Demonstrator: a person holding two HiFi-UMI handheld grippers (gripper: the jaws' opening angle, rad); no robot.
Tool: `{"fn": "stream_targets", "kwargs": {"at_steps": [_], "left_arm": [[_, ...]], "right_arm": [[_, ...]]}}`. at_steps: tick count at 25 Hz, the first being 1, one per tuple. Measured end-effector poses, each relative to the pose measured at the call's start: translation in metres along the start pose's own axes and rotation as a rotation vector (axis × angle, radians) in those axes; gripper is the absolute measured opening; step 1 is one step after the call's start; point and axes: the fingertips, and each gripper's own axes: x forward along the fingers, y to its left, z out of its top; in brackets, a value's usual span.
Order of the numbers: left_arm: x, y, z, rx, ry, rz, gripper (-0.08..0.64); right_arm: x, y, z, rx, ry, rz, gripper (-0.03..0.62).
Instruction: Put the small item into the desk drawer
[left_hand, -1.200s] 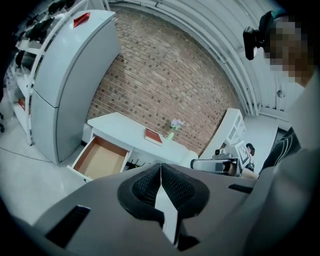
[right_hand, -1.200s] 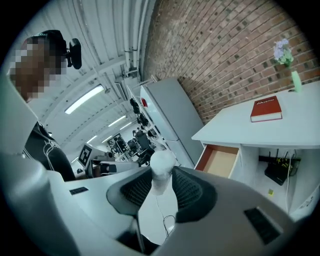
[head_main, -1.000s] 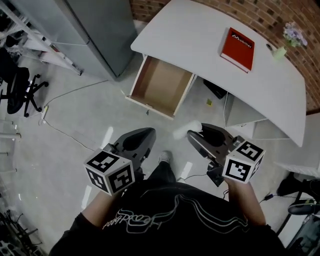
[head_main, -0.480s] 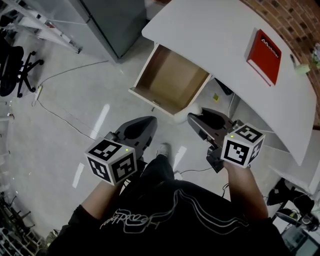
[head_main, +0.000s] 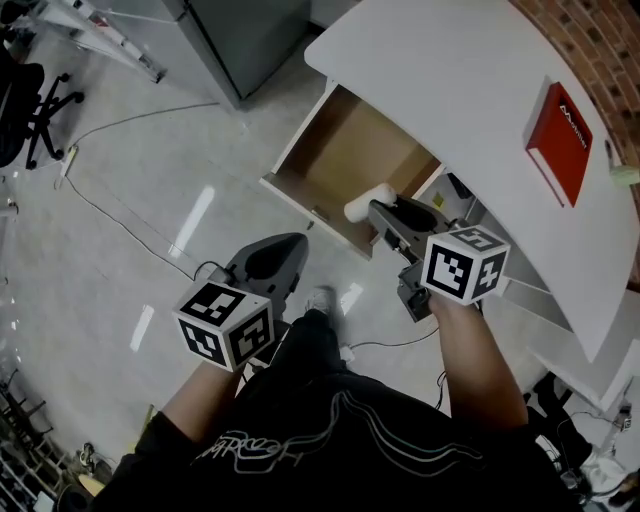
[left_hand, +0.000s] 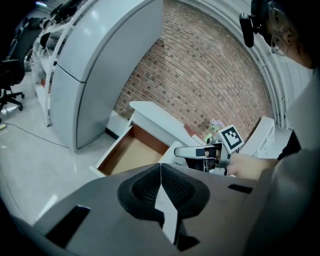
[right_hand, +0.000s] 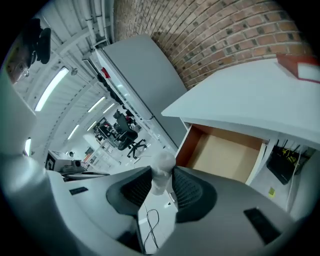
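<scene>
The desk drawer (head_main: 355, 165) stands pulled out from under the white desk (head_main: 450, 90), its brown bottom bare. My right gripper (head_main: 375, 205) is shut on a small white cylinder-shaped item (head_main: 366, 201), which sticks out over the drawer's front right corner. In the right gripper view the white item (right_hand: 161, 172) is pinched between the dark pads, with the drawer (right_hand: 225, 152) ahead. My left gripper (head_main: 272, 262) hangs lower, over the floor, shut with nothing in it. From the left gripper view the drawer (left_hand: 127, 152) and the right gripper (left_hand: 197, 151) lie ahead.
A red book (head_main: 560, 140) lies on the desk top. A grey cabinet (head_main: 240, 40) stands left of the desk. Cables (head_main: 110, 215) run over the pale floor, and an office chair (head_main: 25, 110) is at the far left. A brick wall (head_main: 610, 60) runs behind the desk.
My right gripper has carried the white item forward, from over the floor to the drawer's front right corner. The view has moved closer to the desk. The left gripper stays low.
</scene>
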Motion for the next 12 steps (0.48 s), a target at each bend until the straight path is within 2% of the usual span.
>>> {"fn": "stream_targets", "kwargs": {"at_steps": [8, 12], "left_arm": [[0.022, 0.046, -0.015, -0.022, -0.007, 0.042, 0.023], [0.026, 0.063, -0.027, -0.055, -0.006, 0.055, 0.023]], "right_arm": [[0.076, -0.052, -0.022, 0.005, 0.089, -0.051, 0.135], [0.107, -0.074, -0.032, -0.022, 0.148, -0.093, 0.135]]}}
